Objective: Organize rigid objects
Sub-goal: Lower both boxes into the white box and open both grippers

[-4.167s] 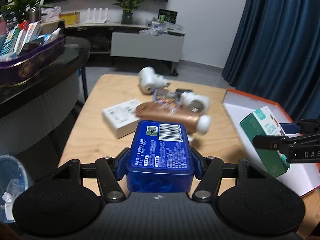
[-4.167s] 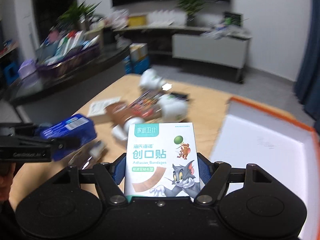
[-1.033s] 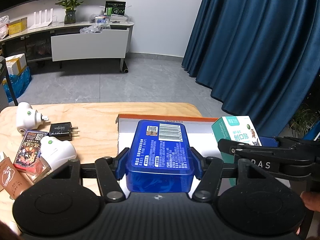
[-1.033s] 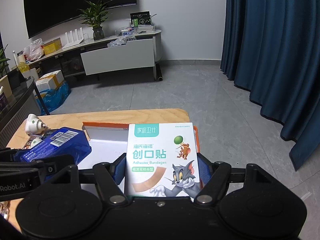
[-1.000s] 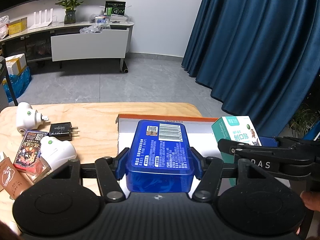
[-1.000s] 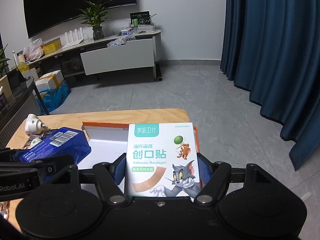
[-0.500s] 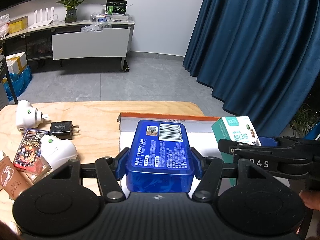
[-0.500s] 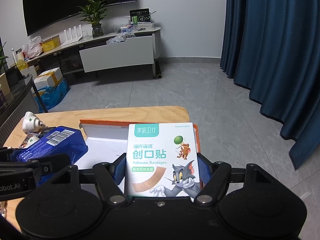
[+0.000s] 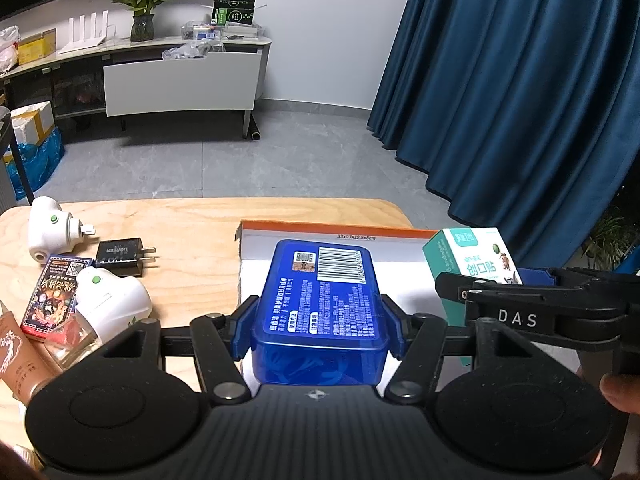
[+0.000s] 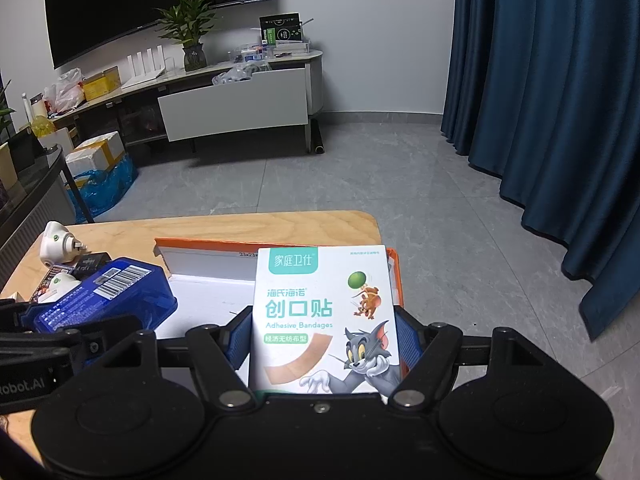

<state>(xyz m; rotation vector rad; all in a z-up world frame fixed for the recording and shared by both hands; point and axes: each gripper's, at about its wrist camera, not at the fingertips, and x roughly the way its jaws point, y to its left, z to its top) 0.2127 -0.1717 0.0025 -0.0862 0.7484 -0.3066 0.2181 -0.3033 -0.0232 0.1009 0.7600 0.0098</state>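
My left gripper [image 9: 318, 328] is shut on a blue plastic case [image 9: 320, 304] with a barcode label, held over the near left part of an open white box with an orange rim [image 9: 336, 229]. My right gripper [image 10: 322, 340] is shut on a white and teal box of adhesive bandages [image 10: 324, 316], held over the right side of the same orange-rimmed box [image 10: 208, 258]. In the left wrist view the bandage box [image 9: 474, 258] shows at the right in the other gripper. In the right wrist view the blue case [image 10: 108, 296] shows at the left.
On the wooden table [image 9: 192, 216] left of the box lie two white plug-in devices [image 9: 50, 228] [image 9: 110, 296], a black charger [image 9: 120, 256], a card pack [image 9: 52, 294] and a tan tube [image 9: 14, 356]. The table's far edge drops to grey floor. Blue curtains [image 9: 520, 100] hang right.
Both grippers hold almost still over the last second. Since about four seconds ago they have carried the case and the bandage box from the cluttered part of the table over to the open box.
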